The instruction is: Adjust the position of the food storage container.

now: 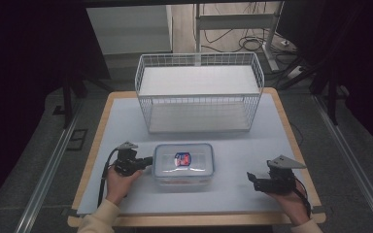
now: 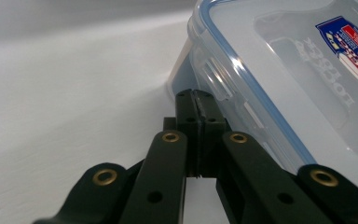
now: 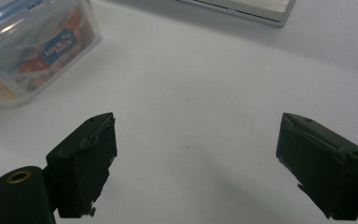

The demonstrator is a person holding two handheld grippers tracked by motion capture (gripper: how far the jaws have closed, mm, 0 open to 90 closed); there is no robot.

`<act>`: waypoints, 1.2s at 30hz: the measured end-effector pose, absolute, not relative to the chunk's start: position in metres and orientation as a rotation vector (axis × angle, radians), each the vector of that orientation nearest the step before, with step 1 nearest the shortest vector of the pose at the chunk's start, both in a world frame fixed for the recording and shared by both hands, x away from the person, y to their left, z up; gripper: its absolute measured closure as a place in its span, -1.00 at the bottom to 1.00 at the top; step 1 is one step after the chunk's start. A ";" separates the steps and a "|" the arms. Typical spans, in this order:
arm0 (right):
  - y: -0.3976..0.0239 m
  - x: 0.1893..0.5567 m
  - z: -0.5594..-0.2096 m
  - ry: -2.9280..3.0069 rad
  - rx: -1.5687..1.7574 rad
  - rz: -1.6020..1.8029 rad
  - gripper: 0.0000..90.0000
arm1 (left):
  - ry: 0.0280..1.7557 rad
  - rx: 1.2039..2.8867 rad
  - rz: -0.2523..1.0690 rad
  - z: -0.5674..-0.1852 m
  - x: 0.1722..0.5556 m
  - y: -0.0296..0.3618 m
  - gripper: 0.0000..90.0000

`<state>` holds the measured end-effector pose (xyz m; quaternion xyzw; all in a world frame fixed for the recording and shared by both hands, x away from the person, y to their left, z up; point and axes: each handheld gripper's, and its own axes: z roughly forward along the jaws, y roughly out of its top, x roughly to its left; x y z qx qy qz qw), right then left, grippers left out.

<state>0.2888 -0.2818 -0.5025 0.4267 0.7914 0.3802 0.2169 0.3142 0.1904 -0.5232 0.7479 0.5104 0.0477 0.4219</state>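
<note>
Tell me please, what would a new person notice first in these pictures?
Probably the clear plastic container with a blue-edged lid, in the middle of the table's near half. Behind it stands a white wire basket, large and seemingly empty. The left gripper is shut, its tip at the container's left side, while the right gripper is open over bare table, apart from the container to its right.
</note>
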 end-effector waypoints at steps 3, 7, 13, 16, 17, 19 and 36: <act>-0.281 0.289 -0.502 2.194 1.181 1.053 -0.73 | 1.259 1.882 0.102 -0.523 0.316 0.177 1.00; -0.281 0.289 -0.503 2.194 1.182 1.053 -0.73 | 1.238 1.893 0.091 -0.522 0.316 0.165 1.00; -0.282 0.289 -0.503 2.195 1.182 1.061 -0.73 | 1.217 1.898 0.080 -0.522 0.318 0.150 1.00; -0.283 0.289 -0.502 2.191 1.182 1.065 -0.73 | 1.203 1.901 0.072 -0.521 0.318 0.154 1.00; -0.283 0.289 -0.502 2.190 1.184 1.067 -0.73 | 1.208 1.890 0.078 -0.521 0.318 0.155 1.00; -0.283 0.289 -0.502 2.190 1.185 1.067 -0.73 | 1.206 1.890 0.088 -0.519 0.317 0.159 1.00; -0.283 0.288 -0.502 2.211 1.202 1.123 -0.72 | 1.196 1.795 0.116 -0.497 0.292 0.195 0.92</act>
